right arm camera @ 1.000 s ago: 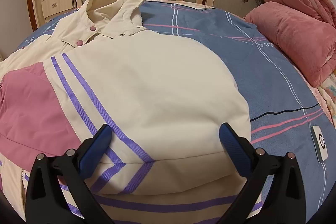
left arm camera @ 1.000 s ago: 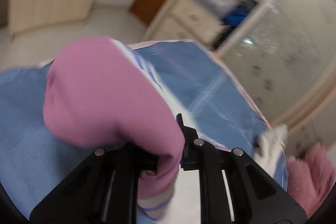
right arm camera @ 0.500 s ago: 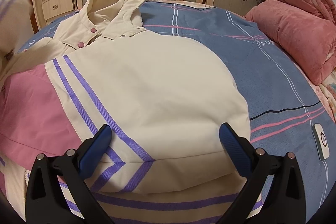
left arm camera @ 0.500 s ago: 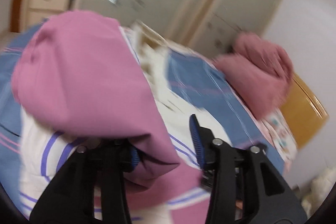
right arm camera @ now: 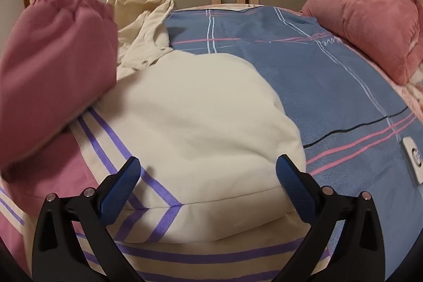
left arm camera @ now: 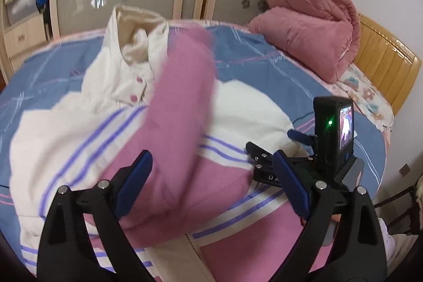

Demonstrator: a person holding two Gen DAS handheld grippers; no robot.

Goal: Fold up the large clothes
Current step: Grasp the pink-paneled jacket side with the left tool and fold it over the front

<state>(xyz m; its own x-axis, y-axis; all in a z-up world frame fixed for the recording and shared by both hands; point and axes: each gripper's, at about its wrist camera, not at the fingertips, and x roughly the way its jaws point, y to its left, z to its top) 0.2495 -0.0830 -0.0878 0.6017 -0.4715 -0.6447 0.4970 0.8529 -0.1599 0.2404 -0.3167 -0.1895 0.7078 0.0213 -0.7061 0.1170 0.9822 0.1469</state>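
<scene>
Left gripper [left arm camera: 211, 176] gapes over pink sleeve [left arm camera: 182, 107]; right gripper [right arm camera: 208, 179] likewise agape.

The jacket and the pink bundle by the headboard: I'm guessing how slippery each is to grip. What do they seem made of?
The jacket looks like smooth, matte woven shell over padding: puffy, soft rounded folds, no sheen. Probably a synthetic or cotton blend.
The pink bundle looks like fuzzy plush fleece: napped surface, thick rolled folds. It is likely the less slippery of the two.

My jacket [right arm camera: 201, 107] is cream with pink panels, a pink sleeve [left arm camera: 182, 107] and purple stripes. The bed sheet [right arm camera: 330, 86] is blue with pink, white and black lines. The rolled quilt [left arm camera: 309, 28] is pink. My claw pads [right arm camera: 120, 185] are blue.
</scene>
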